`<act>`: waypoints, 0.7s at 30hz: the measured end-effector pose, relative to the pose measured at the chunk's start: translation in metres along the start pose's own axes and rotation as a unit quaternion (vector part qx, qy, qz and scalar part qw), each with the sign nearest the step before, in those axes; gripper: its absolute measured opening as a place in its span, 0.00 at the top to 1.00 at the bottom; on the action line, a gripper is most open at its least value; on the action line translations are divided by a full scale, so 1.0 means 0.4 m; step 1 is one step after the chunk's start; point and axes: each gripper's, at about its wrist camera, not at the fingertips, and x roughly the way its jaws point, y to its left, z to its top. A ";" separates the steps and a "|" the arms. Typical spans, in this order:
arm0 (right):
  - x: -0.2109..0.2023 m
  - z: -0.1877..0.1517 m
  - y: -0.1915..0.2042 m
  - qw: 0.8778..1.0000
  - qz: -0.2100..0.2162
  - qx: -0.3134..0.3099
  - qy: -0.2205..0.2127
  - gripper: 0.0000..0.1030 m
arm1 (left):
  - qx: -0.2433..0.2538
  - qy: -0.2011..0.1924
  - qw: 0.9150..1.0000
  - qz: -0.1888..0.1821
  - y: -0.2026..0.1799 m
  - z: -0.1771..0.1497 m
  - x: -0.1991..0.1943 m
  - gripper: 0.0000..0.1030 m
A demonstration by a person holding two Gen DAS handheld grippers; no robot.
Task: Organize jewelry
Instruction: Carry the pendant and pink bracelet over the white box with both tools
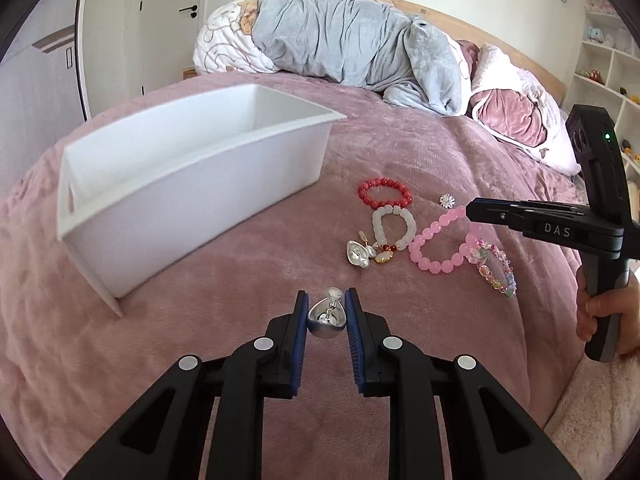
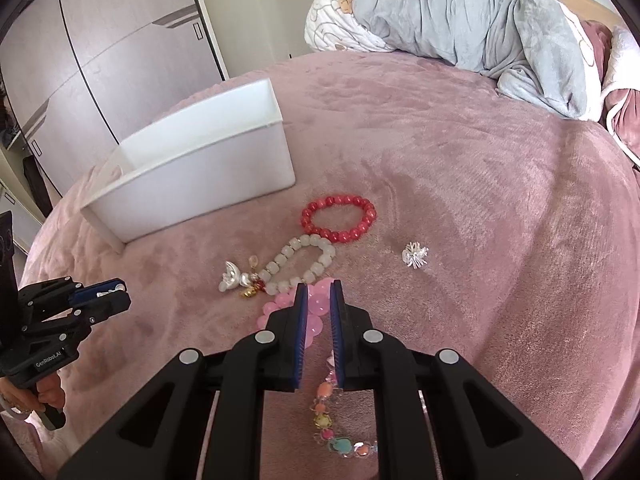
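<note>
My left gripper [image 1: 327, 311] is shut on a silver heart-shaped earring [image 1: 326, 317], held above the pink blanket in front of the white box [image 1: 192, 176]. It also shows in the right wrist view [image 2: 106, 292]. My right gripper [image 2: 319, 300] is closed around a pink bead bracelet [image 2: 316, 312], which lies on the blanket in the left wrist view [image 1: 436, 248]. Nearby lie a red bead bracelet [image 2: 339, 218], a white bead bracelet with charms [image 2: 296, 266], a multicolour bracelet [image 2: 332, 420] and a small silver brooch [image 2: 415, 256].
The white open box [image 2: 200, 168] stands on the bed at left. A grey blanket and pillows [image 1: 340, 40] lie at the bed's far end. Wardrobe doors [image 2: 100, 40] stand at left, shelves [image 1: 608, 60] at right.
</note>
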 end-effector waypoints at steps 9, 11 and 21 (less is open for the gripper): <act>-0.075 0.080 0.105 0.999 0.026 -0.015 -0.035 0.99 | 0.030 -0.032 0.999 0.032 0.079 0.082 -0.199 0.77; -0.087 0.101 0.131 0.998 0.025 -0.024 -0.046 0.99 | 0.039 -0.038 0.998 0.032 0.084 0.106 -0.244 0.77; 0.013 0.071 0.166 0.997 -0.011 -0.069 0.025 0.42 | 0.055 -0.023 0.997 0.057 0.086 0.219 -0.372 0.77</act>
